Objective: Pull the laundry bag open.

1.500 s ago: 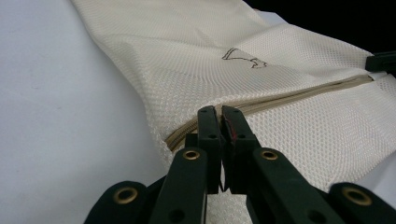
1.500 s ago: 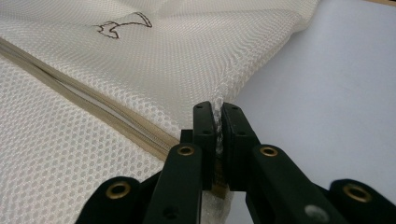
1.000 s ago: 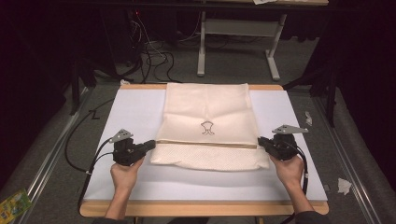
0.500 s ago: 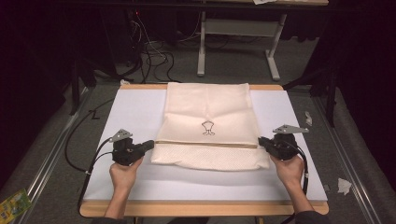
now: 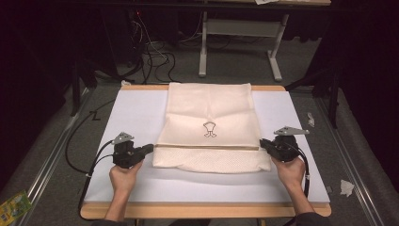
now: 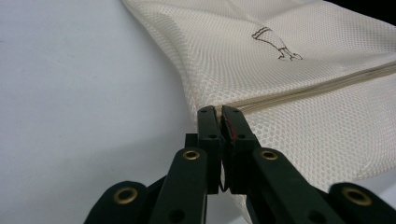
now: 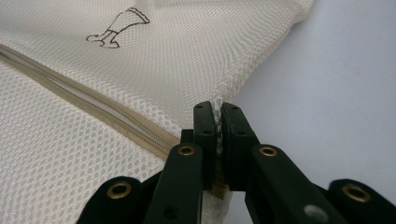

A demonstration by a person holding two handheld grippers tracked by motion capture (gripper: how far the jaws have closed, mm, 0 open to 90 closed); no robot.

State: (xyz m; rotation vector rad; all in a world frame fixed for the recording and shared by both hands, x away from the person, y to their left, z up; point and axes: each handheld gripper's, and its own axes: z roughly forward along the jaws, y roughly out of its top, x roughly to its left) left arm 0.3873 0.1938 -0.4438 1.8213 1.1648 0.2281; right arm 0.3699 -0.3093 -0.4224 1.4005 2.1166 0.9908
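Both the left gripper and right gripper are clamped on the side edges of the mesh bag, at nine and three o'clock on the white board; an uneven pull could slip the thin mesh free.

We take this for a lab or test room, our counter a wooden board under a white sheet, grey carpet floor around it, tangled black cables behind, a bare grey metal table frame, dark surroundings, metal floor rails
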